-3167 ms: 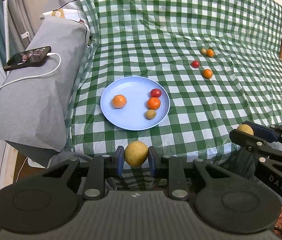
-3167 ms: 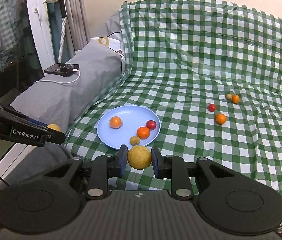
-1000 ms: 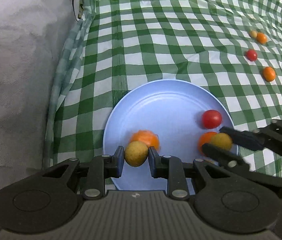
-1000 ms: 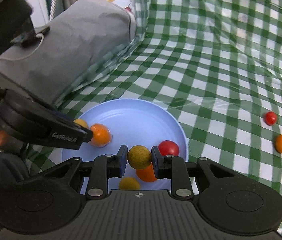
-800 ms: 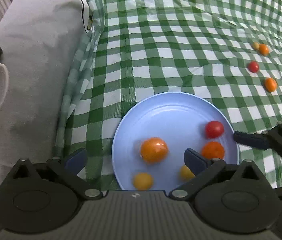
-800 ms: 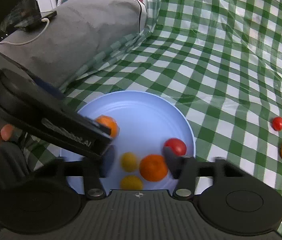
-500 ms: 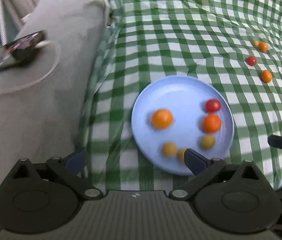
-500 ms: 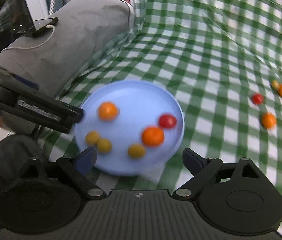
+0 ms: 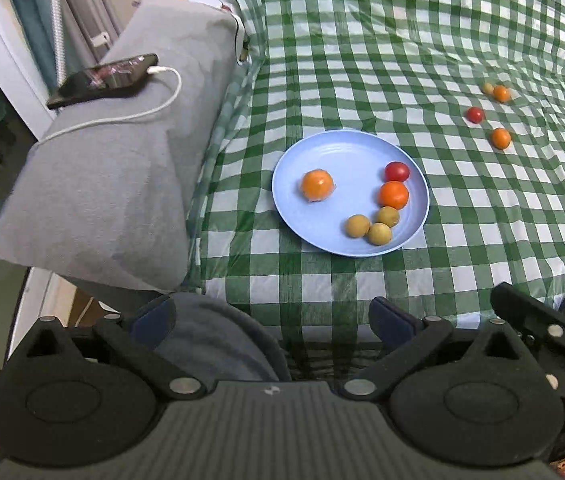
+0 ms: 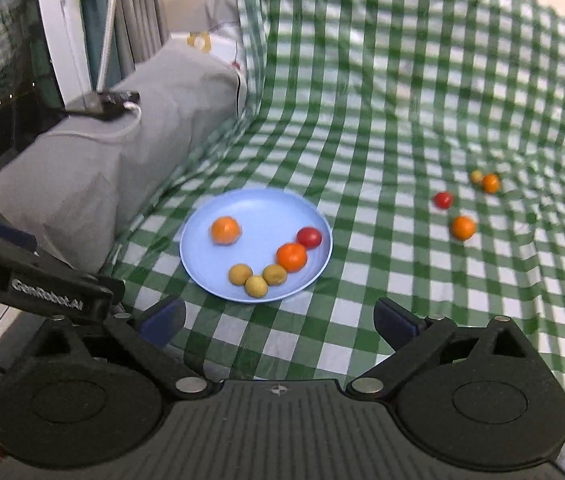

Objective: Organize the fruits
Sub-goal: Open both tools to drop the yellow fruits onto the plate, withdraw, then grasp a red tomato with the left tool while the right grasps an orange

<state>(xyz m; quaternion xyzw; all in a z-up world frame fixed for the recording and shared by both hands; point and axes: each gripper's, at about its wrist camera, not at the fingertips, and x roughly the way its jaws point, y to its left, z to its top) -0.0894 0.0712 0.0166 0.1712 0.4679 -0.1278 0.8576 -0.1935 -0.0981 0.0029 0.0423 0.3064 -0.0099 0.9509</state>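
A blue plate [image 9: 346, 152] lies on the green checked cloth and holds two orange fruits, one red tomato [image 9: 397, 171] and three yellow-brown fruits [image 9: 379, 234]. Further right on the cloth lie several loose fruits: a red one [image 9: 475, 114], two orange ones [image 9: 500, 138] and a small yellow one [image 9: 487, 88]. My left gripper [image 9: 270, 316] is open and empty, back from the plate over the bed's front edge. My right gripper [image 10: 278, 316] has its jaws opening with nothing between them, just short of the plate [image 10: 258, 208].
A grey pillow [image 9: 114, 160] lies left of the plate, with a phone [image 9: 102, 78] and its white cable on top. Curtains and a window frame stand at the far left. A person's grey-clad knee [image 9: 218, 340] shows below the bed's edge.
Both grippers let their yellow fruits go onto the plate and opened wide. Both then drew back and up, so the plate now lies further off.
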